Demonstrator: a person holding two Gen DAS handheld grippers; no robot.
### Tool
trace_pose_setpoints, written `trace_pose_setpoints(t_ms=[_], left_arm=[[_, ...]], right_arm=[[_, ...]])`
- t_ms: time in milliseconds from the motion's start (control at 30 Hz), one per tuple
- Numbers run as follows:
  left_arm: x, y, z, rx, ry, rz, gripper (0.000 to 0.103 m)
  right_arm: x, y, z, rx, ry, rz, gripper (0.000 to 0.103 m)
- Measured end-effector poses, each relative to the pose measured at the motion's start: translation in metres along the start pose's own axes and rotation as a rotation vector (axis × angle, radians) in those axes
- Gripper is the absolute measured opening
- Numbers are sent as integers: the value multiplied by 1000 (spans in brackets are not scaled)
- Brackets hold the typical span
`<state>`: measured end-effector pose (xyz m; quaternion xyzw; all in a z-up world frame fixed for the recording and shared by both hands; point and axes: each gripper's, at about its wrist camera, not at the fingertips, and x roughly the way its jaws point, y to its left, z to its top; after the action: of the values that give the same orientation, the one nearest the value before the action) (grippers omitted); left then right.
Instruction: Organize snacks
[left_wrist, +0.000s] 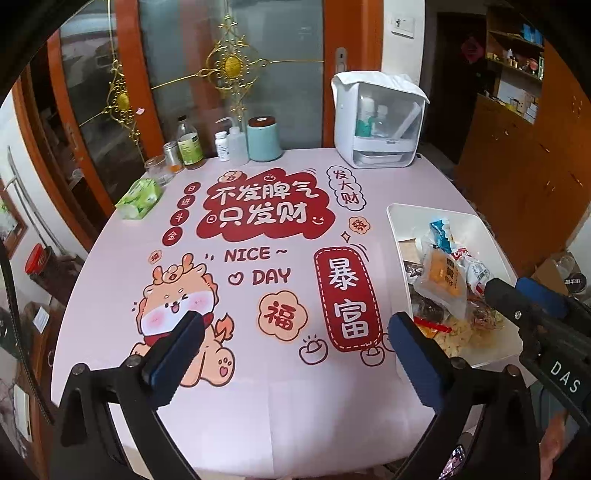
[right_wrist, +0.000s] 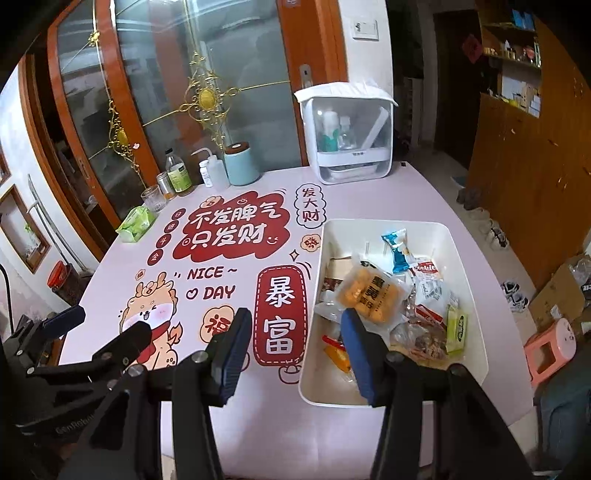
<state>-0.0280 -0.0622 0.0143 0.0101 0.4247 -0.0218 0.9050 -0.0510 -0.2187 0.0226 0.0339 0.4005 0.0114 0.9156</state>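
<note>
A round table (left_wrist: 295, 424) wears a pale pink cloth with red Chinese words, "NICE DAY" and a cartoon dragon (left_wrist: 177, 314). Behind it stand tall glass doors (left_wrist: 229, 55) with orange wood frames and gold curls. To the right there is a brown wooden cabinet (right_wrist: 524, 155) with shelves, and a pink stool (right_wrist: 550, 349) sits on the floor.

At the back of the table stand a white storage box (left_wrist: 378, 122) with bottles inside, a light blue jar (left_wrist: 263, 139), a squeeze bottle (left_wrist: 237, 144), a glass bottle (left_wrist: 189, 146), a drinking glass (left_wrist: 159, 170) and a green pack of tissues (left_wrist: 140, 197).

The snacks lie in a white bin (right_wrist: 469, 258) on the right side of the table. The bin's long side runs from the near edge toward the back. On top is a clear pack of yellow cakes (right_wrist: 371, 291), lying a bit slanted. A blue and white packet (right_wrist: 397, 249) lies behind it, and a green packet (right_wrist: 456, 325) leans by the right wall.

The left gripper (left_wrist: 297, 349) hangs over the cloth with its fingers spread wide, holding nothing. The right gripper (right_wrist: 295, 345) hangs over the bin's near left edge, fingers wide apart too, holding nothing.
</note>
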Motion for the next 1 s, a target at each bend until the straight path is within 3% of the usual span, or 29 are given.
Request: trace_pose_setpoints(t_ms=[1000], left_arm=[[4, 9, 3, -17, -1, 16, 99]], right_arm=[[8, 10, -4, -8, 30, 9, 51]])
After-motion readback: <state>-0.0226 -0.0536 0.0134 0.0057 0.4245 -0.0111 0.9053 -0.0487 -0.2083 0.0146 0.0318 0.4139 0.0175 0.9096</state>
